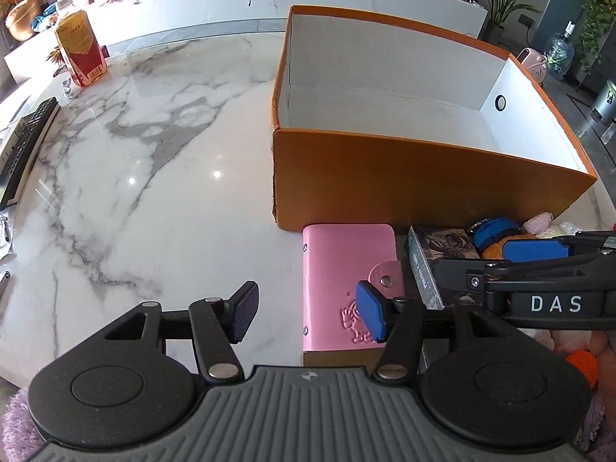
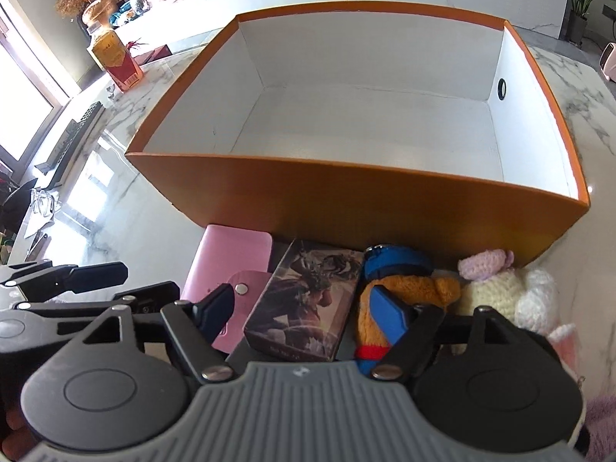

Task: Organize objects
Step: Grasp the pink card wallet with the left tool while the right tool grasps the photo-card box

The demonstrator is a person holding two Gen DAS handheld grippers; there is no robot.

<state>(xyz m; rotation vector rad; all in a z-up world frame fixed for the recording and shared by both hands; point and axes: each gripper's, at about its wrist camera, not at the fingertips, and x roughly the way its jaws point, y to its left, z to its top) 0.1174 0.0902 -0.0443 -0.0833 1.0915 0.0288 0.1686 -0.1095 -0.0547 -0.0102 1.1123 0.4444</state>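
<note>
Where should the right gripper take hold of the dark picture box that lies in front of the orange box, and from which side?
Probably across its two long side faces, coming from above. The dark picture box lies flat beside the pink wallet, so only its short width seems to fit the open right gripper. The plush toy lies close on the other side, so that finger has little room.

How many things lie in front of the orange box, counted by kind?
Soft toys: 2, an orange toy and a cream toy
Pink wallets: 1
Picture boxes: 1
Total: 4
The orange box itself holds nothing that shows.
</note>
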